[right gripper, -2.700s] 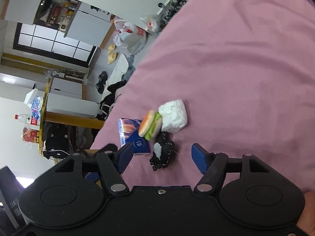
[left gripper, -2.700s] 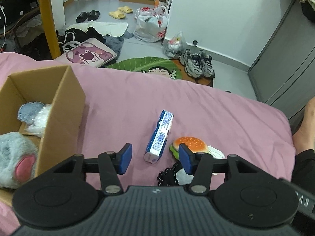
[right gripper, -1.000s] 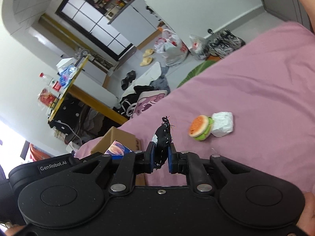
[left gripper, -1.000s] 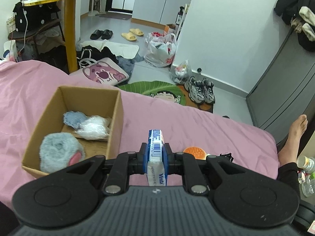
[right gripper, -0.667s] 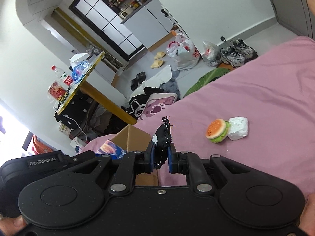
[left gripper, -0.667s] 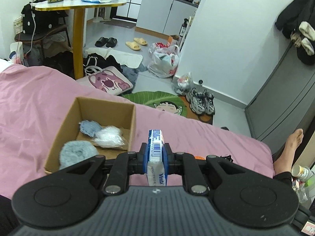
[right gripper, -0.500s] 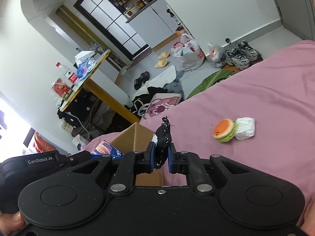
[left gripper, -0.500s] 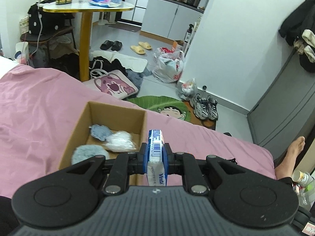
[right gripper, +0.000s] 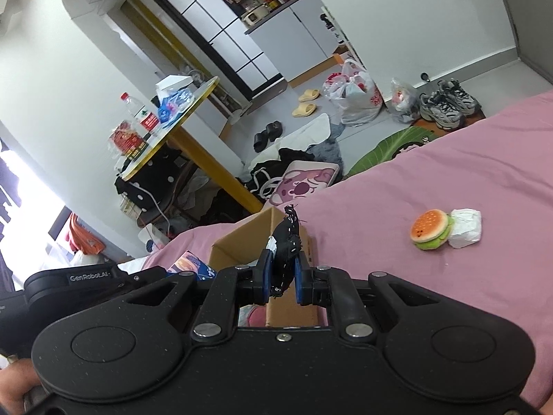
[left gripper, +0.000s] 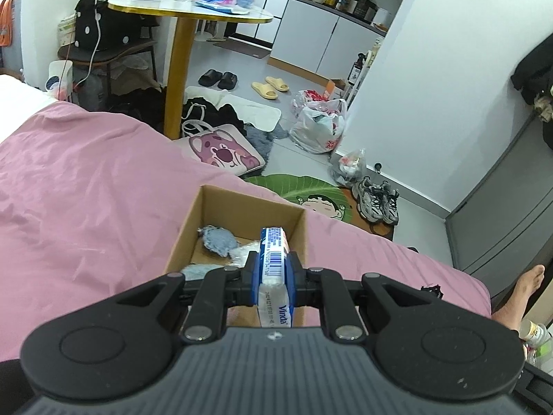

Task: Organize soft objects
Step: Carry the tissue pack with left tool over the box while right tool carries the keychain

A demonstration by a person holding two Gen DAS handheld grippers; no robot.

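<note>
While both grippers hang over the pink bed, each is closed on something soft: the left gripper pinches a tissue pack across its narrow sides, long axis pointing forward, and the right gripper clamps a black scrap of fabric that sticks up past the pads. Gripping the pack by its thin sides looks sensible, since it should then slip straight down once released.

Directly ahead of the left gripper sits the open box, with a blue-grey toy and a whitish bundle already inside. Free floor remains toward the box's right wall, under the pack. From the right wrist view the box's near corner stands just behind the scrap, so the two grippers crowd the same opening; one should probably drop first.

Off to the right on the bed lie a burger toy and a white wad, touching, well apart from the box, with bare blanket all round.
</note>
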